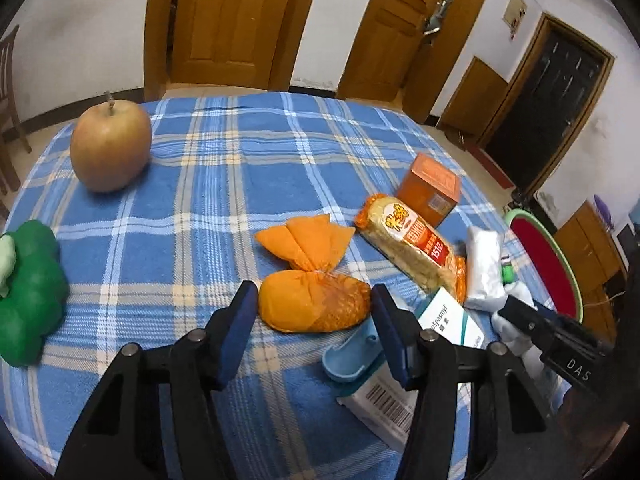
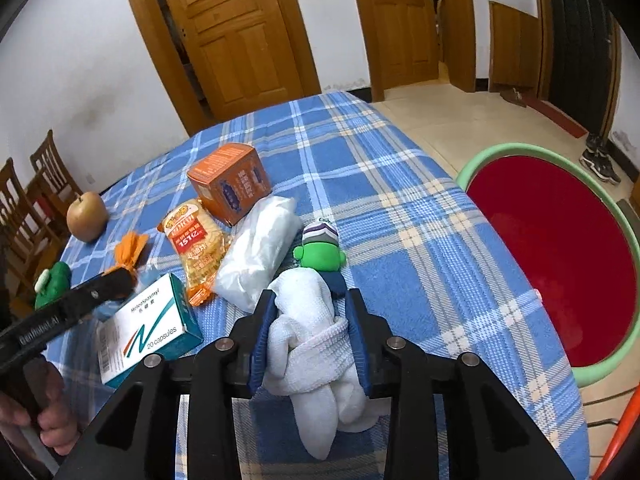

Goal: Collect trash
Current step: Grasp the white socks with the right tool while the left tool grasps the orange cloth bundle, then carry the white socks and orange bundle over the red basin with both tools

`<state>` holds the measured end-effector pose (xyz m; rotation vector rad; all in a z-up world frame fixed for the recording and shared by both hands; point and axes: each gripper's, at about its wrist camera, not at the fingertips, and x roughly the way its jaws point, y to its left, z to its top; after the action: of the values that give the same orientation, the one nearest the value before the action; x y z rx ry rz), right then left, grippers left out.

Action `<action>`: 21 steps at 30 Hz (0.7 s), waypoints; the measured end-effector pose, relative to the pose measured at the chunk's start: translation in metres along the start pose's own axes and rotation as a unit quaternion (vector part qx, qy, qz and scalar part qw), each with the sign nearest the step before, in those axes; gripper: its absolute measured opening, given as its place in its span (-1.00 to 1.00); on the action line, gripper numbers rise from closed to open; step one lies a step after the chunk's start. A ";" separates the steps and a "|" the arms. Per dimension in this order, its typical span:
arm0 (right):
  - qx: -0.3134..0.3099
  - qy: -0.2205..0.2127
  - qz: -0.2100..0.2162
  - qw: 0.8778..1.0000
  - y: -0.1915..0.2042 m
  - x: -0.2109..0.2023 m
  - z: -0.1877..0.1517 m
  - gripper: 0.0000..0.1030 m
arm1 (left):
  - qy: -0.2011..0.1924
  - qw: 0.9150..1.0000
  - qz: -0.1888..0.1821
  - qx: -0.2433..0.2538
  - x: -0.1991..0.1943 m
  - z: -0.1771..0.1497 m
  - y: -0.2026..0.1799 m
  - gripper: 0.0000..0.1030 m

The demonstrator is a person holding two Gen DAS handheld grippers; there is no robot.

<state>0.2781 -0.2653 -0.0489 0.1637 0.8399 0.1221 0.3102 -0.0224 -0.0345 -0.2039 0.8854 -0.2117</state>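
My left gripper (image 1: 314,300) is open, its jaws either side of an orange twisted wrapper (image 1: 312,306) that lies on the blue plaid tablecloth (image 1: 208,184). My right gripper (image 2: 312,312) is shut on a rolled white cloth (image 2: 308,344) next to a green toy figure (image 2: 320,254). A snack packet (image 1: 412,246), a white plastic bag (image 2: 260,252), an orange box (image 2: 230,182) and a medicine box (image 2: 148,330) lie between the grippers. The red basin with a green rim (image 2: 560,264) stands beside the table on the right.
An apple (image 1: 110,146) and a green broccoli toy (image 1: 28,292) sit at the left of the table. A small blue dish (image 1: 348,358) lies by the medicine box. Wooden chairs (image 2: 28,208) stand at the far left; wooden doors are behind.
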 end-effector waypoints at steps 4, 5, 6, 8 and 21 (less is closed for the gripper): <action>-0.010 0.000 -0.012 1.000 0.004 0.000 0.000 -0.33 | 0.002 1.000 0.009 0.008 0.001 0.001 -0.001 -0.05; -0.012 -0.001 -0.014 1.000 0.005 0.001 -0.001 -0.33 | 0.003 1.000 0.012 0.012 0.001 0.000 -0.003 -0.08; -0.014 0.000 -0.016 1.000 0.006 0.001 -0.001 -0.33 | 0.003 1.000 0.014 0.015 0.000 -0.001 -0.005 -0.15; -0.017 0.000 -0.019 1.000 0.007 0.001 -0.001 -0.31 | 0.004 1.000 0.013 0.017 0.000 -0.001 -0.005 -0.25; -0.080 -0.054 0.014 0.995 0.026 -0.031 -0.016 -0.62 | -0.012 0.998 -0.038 -0.051 -0.034 -0.017 0.018 -0.51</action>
<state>0.2443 -0.2434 -0.0313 0.0315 0.7163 0.2041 0.2779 0.0020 -0.0248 -0.3350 0.8662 -0.2340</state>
